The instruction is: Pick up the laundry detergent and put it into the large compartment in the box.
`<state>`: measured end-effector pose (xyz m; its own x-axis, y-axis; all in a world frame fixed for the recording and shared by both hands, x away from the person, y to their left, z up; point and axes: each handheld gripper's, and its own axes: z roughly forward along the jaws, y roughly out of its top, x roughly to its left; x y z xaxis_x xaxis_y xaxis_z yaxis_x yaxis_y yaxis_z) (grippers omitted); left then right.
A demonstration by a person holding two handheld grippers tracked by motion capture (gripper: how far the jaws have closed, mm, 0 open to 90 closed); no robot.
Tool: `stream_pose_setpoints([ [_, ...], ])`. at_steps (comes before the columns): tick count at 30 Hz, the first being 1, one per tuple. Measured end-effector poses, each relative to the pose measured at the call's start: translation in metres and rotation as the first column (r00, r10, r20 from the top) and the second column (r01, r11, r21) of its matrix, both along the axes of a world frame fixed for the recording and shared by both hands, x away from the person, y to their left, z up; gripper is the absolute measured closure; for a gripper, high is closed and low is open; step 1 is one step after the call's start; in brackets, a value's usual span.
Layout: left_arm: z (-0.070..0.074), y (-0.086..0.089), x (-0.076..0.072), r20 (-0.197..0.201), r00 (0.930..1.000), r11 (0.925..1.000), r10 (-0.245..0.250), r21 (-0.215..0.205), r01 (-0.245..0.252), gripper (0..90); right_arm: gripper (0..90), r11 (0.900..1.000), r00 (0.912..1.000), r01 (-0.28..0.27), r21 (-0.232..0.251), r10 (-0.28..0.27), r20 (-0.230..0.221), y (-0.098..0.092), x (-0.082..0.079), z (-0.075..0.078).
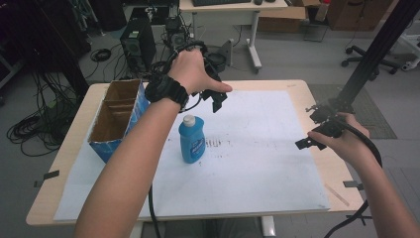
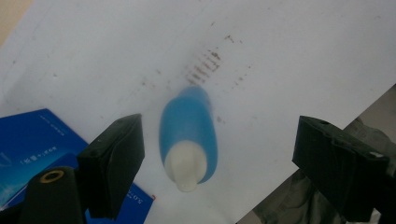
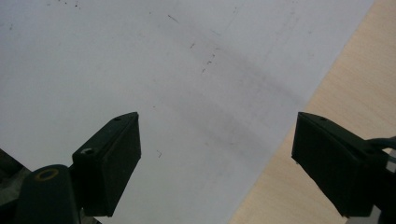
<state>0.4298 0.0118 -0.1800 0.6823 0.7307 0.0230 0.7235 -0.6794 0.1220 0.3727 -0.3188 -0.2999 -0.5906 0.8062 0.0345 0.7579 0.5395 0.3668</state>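
Observation:
A blue bottle (image 1: 192, 141) with a white cap stands upright on the white sheet (image 1: 257, 163), left of the middle. My left gripper (image 1: 214, 99) hovers above and behind it, jaws open and empty. In the left gripper view the bottle (image 2: 189, 135) appears from above between the spread jaws, cap nearest the camera. My right gripper (image 1: 309, 140) is held low over the sheet's right edge, open, with nothing between its jaws. The right gripper view looks down on bare white sheet (image 3: 163, 70) and the wooden table edge (image 3: 327, 140).
An open blue cardboard box (image 1: 116, 116) with inner dividers sits at the table's left, close beside the bottle; its blue side (image 2: 32, 149) lies by the left jaw. Dark smudges (image 1: 218, 144) mark the sheet right of the bottle. Cables, a computer tower and a desk stand behind the table.

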Motion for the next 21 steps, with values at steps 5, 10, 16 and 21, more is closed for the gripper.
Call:
stream_pose_setpoints([
  [5, -0.006, 0.006, 0.000, -0.003, 0.9997, 0.9996, 0.024, 0.016, -0.024, 17.2, 15.7, 1.000, 1.0000, 0.001, -0.002, -0.001, 0.001, 0.000, -0.001, 0.000],
  [10, -0.016, 0.011, -0.001, -0.015, 0.9993, 0.9989, 0.035, 0.031, -0.035, 17.6, 15.7, 1.000, 1.0000, 0.003, -0.002, -0.003, 0.000, 0.000, -0.001, 0.001],
  [16, -0.026, 0.015, -0.001, -0.027, 0.9984, 0.9982, 0.049, 0.038, -0.048, 17.6, 15.7, 1.000, 1.0000, 0.002, -0.002, -0.002, 0.004, 0.000, -0.001, 0.002],
  [21, -0.033, 0.017, -0.001, -0.034, 0.9979, 0.9977, 0.055, 0.042, -0.054, 17.6, 15.7, 1.000, 1.0000, 0.003, -0.001, -0.003, 0.003, -0.001, -0.002, 0.002],
])
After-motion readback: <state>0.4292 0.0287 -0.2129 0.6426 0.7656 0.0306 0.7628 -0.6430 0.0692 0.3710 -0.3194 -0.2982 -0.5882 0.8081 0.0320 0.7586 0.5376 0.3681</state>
